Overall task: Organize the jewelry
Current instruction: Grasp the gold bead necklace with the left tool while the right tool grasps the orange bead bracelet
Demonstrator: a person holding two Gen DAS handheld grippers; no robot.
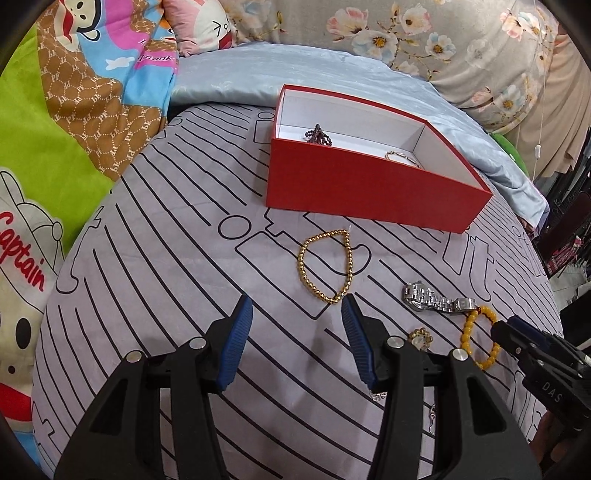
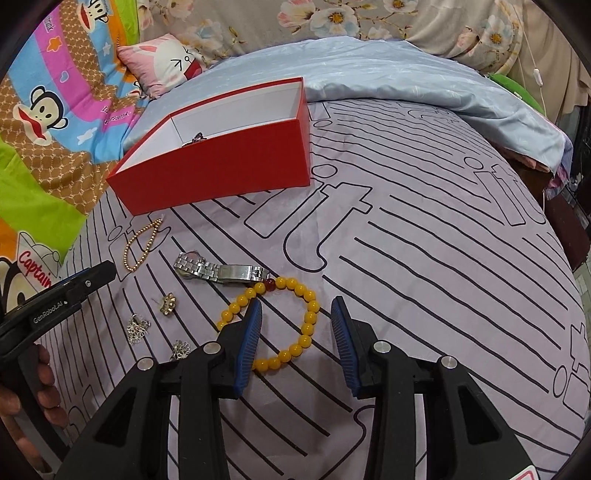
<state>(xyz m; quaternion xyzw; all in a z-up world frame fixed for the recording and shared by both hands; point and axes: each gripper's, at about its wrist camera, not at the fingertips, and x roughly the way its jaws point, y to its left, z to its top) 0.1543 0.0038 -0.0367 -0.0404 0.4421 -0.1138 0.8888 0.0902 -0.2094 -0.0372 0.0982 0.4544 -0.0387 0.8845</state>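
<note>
A red open box (image 1: 369, 181) with a white inside holds a dark beaded piece (image 1: 318, 134) and a thin gold bangle (image 1: 400, 157); it also shows in the right wrist view (image 2: 221, 170). A gold bead bracelet (image 1: 325, 266) lies in front of it. My left gripper (image 1: 297, 308) is open just short of that bracelet. A silver watch (image 2: 218, 271) and a yellow bead bracelet (image 2: 308, 325) lie to the right. My right gripper (image 2: 296, 310) is open, its left finger (image 2: 249, 336) over the yellow bracelet. Small earrings (image 2: 168, 304) lie nearby.
The jewelry rests on a grey cushion with black lines (image 2: 424, 240). A blue quilt (image 1: 240, 74) and floral bedding (image 1: 424, 33) lie behind the box. Cartoon-print bedding (image 1: 55, 129) is on the left. The cushion drops away at the right edge (image 2: 569, 258).
</note>
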